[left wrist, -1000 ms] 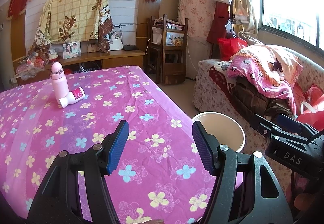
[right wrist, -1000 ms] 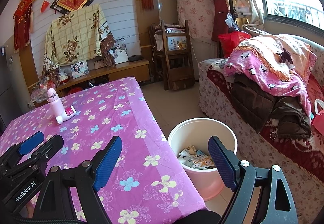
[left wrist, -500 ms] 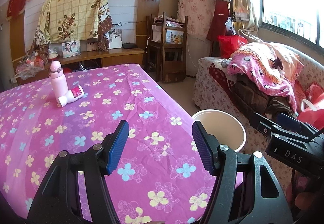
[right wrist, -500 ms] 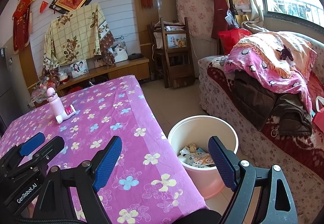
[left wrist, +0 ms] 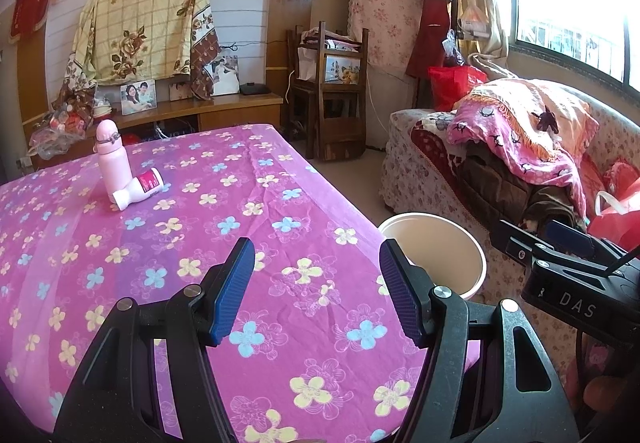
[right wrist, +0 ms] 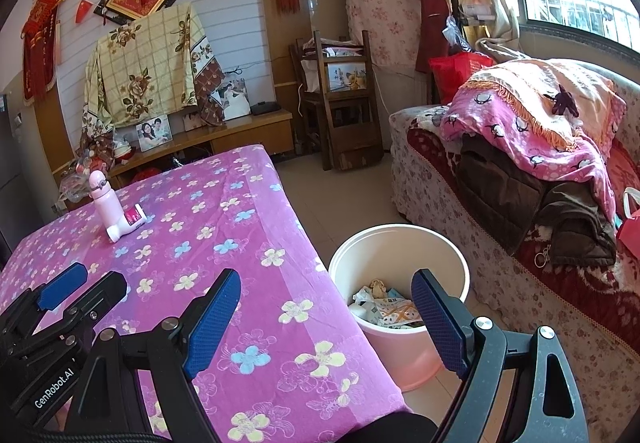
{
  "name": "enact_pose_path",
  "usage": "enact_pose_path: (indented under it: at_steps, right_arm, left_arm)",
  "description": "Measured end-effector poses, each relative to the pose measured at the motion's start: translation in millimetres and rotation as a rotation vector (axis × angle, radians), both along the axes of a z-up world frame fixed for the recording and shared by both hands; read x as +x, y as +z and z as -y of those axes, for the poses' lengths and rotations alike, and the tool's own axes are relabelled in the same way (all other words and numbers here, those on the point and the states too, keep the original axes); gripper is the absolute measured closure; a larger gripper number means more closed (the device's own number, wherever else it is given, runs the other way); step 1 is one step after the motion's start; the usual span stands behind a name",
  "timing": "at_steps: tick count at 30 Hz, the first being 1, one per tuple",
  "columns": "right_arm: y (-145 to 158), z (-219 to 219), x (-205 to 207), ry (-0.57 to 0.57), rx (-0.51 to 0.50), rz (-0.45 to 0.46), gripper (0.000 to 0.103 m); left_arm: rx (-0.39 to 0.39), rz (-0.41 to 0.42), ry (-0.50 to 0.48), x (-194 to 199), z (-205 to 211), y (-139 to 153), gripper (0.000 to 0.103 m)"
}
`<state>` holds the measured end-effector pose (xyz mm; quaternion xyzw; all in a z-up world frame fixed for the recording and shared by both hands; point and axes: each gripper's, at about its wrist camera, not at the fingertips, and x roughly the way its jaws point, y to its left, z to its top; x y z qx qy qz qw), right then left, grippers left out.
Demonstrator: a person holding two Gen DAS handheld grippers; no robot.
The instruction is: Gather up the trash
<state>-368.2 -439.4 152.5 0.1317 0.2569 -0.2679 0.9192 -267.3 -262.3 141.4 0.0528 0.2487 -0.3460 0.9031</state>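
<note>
Both hand-held grippers, left (left wrist: 316,285) and right (right wrist: 326,317), gape empty. Risk: reaching the fallen small bottle (left wrist: 138,189) could topple the touching pink flask (left wrist: 112,159).

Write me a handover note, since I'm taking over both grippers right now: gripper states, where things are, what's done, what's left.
Left gripper: open, empty, above the tablecloth.
Right gripper: open, empty, at the table's edge by the bin.
Bin: on the floor beside the table, wrappers and paper already inside.
Left on the table: a small white bottle lying against an upright pink flask, far side. Probably bin the bottle; the flask looks like a keeper.
</note>
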Motion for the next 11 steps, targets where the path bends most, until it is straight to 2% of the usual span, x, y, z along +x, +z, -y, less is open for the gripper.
enact_pose_path:
  at_steps: [11]
  right_arm:
    - [-6,2,6,0.006,0.007,-0.024,0.017]
  left_arm:
    - [-0.006,-0.038,-0.011,7,-2,-12,0.039]
